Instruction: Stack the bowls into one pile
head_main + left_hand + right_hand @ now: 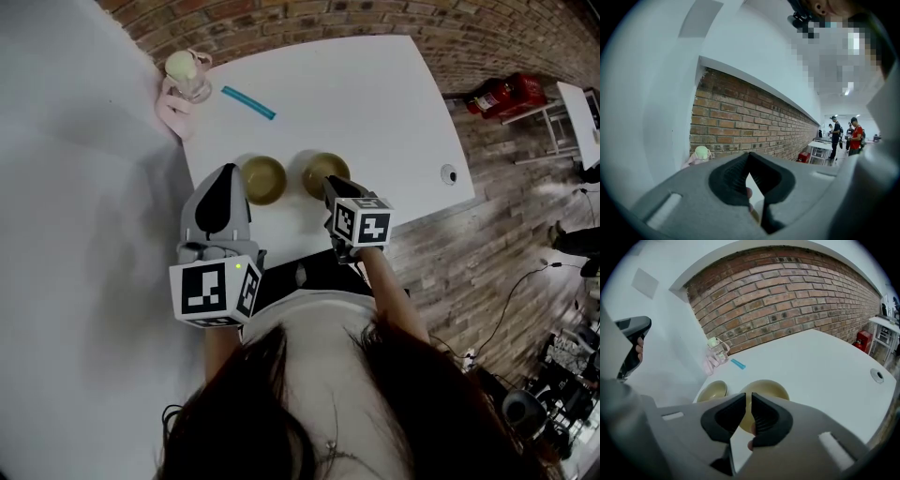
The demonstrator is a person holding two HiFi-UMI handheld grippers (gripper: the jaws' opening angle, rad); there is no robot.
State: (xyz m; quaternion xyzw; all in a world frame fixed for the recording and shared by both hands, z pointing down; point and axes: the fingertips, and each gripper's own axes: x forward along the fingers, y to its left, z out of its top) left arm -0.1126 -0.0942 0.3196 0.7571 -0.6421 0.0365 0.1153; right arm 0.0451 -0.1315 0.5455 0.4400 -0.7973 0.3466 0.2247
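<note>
we see two bowls, both shallow, round and a dull yellow-olive, both upright and empty. they sit side by side, close but not touching, on the near part of the white table (375,103). the left bowl (263,179) (712,391) and the right bowl (323,172) (769,389) look alike in shape and colour, and neither sits inside the other.

our left gripper (227,178) (749,157) is held just to the left of the left bowl. it is tipped upward, so its own view looks at the brick wall (740,117) and not at the table. its jaw tips meet at the top, with nothing between them. our right gripper (331,186) (748,401) points forward and down at the right bowl, its tips over the bowl's near rim in the head view. its jaws are all but closed, leaving only a thin slit through which the bowl shows, and they grip nothing. a fingertip shows below each pair of jaws.

at the table's far left corner stands a clear bottle with a pale green cap (183,73) (714,348) (701,152), with something pink wrapped round it. near it lies a small blue stick (248,102) (738,363). a round grommet (449,173) (878,376) sits near the table's right edge. nothing lies between the bowls. off the table, a red object (504,94) lies on the floor, and two people (853,137) stand far off beside another white table.
</note>
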